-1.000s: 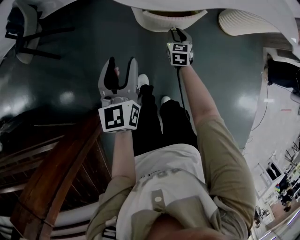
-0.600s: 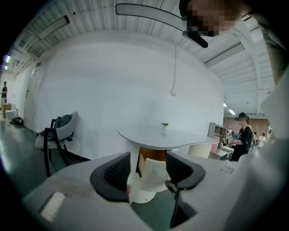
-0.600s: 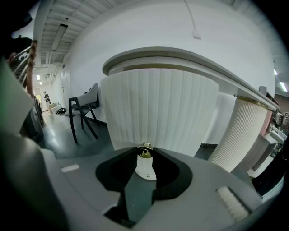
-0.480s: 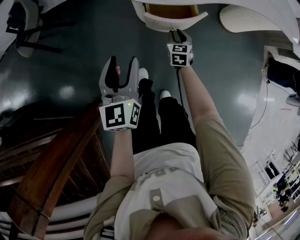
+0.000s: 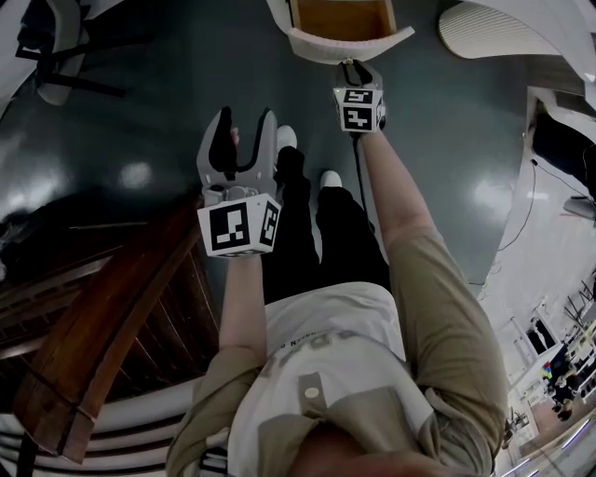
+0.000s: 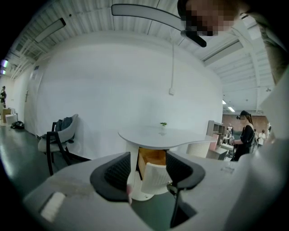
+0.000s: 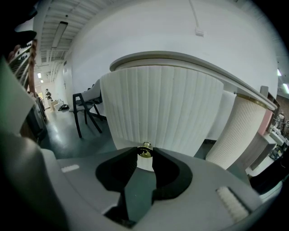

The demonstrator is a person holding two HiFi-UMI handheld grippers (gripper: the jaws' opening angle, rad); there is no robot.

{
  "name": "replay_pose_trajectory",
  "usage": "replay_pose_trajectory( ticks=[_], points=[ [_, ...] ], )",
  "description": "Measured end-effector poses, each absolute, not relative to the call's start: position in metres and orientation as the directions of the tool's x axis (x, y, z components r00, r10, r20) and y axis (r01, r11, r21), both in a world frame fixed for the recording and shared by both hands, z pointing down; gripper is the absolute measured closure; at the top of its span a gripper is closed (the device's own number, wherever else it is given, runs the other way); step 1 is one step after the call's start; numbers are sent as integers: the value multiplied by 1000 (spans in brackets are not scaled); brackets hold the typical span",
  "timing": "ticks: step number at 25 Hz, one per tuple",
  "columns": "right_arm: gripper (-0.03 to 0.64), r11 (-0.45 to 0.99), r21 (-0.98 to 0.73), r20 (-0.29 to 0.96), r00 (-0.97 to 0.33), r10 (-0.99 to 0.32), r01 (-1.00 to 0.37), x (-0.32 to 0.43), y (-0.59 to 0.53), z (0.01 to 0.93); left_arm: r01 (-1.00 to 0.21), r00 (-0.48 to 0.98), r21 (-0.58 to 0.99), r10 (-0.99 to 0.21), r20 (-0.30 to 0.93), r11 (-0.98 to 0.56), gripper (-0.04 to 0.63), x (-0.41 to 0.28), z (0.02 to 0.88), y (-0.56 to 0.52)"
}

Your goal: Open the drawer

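Both right gripper (image 7: 144,158) jaws clamp the knob (image 7: 144,150) of the open drawer (image 7: 162,113); left gripper (image 6: 146,169) gapes empty.

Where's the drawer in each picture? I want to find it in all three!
Head view: drawer at the top middle, pulled out, wood inside showing.
Left gripper view: drawer low in the middle, far off, under the white table.
Right gripper view: drawer's ribbed white front fills the middle, its brass knob pinched by the right gripper.
Shared landmark: the black-legged chair, left of the drawer in every view.
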State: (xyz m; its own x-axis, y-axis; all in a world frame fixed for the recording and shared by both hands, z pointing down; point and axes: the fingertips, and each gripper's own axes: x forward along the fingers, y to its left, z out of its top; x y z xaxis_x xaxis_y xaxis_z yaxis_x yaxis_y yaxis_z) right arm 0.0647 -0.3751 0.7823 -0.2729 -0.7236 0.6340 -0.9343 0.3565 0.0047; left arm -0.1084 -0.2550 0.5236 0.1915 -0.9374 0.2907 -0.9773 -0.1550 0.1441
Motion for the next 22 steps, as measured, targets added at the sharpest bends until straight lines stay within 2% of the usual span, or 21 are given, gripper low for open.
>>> replay_pose_trajectory(
  ticks=[22],
  points=[
    [509,367,3,676,-269,-686,-930,73,-332,784,-986,137,135,-937,321,-98,339,-117,520,-228]
  ],
)
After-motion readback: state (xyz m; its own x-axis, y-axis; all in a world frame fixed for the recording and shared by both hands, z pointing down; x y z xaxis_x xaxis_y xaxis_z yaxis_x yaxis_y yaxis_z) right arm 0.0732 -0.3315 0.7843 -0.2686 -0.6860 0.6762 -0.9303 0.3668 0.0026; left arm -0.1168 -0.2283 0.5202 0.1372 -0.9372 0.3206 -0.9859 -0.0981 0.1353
